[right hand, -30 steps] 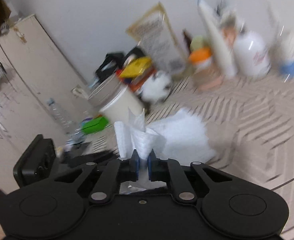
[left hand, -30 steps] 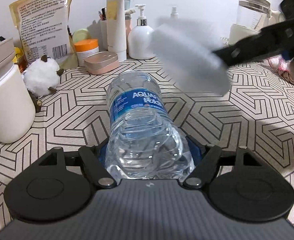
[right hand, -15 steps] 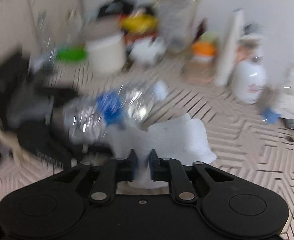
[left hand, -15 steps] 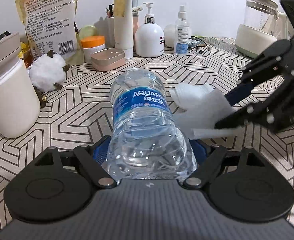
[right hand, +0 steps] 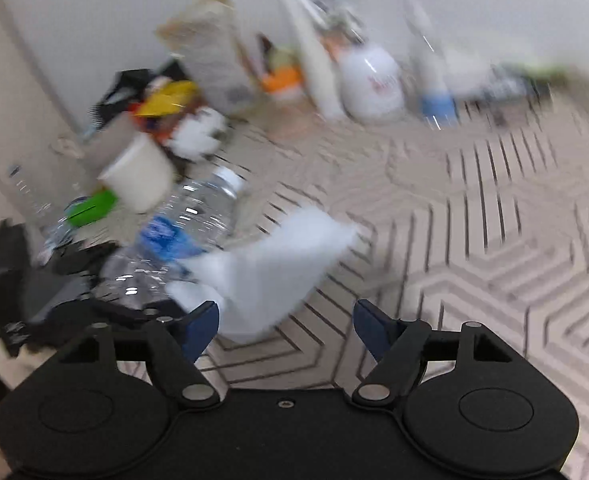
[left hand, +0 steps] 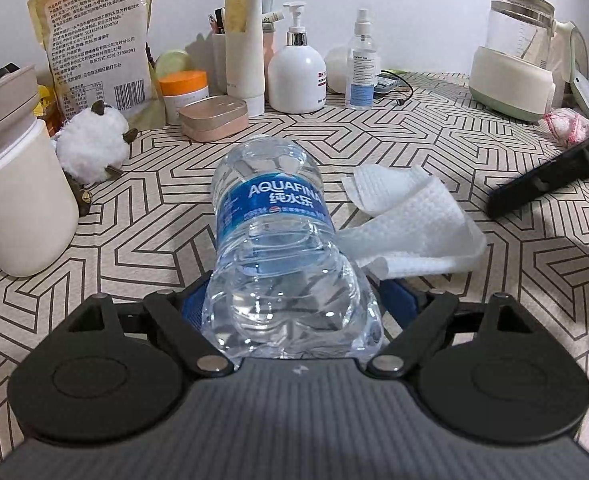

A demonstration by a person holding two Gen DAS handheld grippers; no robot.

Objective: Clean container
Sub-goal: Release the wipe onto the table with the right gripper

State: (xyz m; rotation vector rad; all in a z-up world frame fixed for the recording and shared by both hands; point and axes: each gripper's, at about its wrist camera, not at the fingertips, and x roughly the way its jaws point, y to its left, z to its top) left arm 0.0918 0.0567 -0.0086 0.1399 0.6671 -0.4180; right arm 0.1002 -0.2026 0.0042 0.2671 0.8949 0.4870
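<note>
A clear Aquafina water bottle point(left hand: 274, 232) with a blue label lies on its side. My left gripper point(left hand: 294, 304) is shut on its base end. A white paper towel point(left hand: 410, 224) lies crumpled on the table to the right of the bottle, touching it. In the blurred right wrist view the bottle point(right hand: 182, 232) and the towel point(right hand: 270, 268) lie ahead and to the left of my right gripper point(right hand: 286, 322), which is open and empty. One of its black fingers point(left hand: 550, 176) shows at the right edge of the left wrist view.
A white lidded cup point(left hand: 18, 200) stands to the left, with a fluffy toy point(left hand: 92, 146) behind it. A snack bag point(left hand: 98, 36), jars, tubes, a pump bottle point(left hand: 296, 72) and a spray bottle point(left hand: 360, 68) line the back wall. A glass kettle point(left hand: 518, 56) stands far right.
My right gripper brought the towel down beside the bottle, opened and let it go, then drew back to the right. The left gripper keeps hold of the bottle.
</note>
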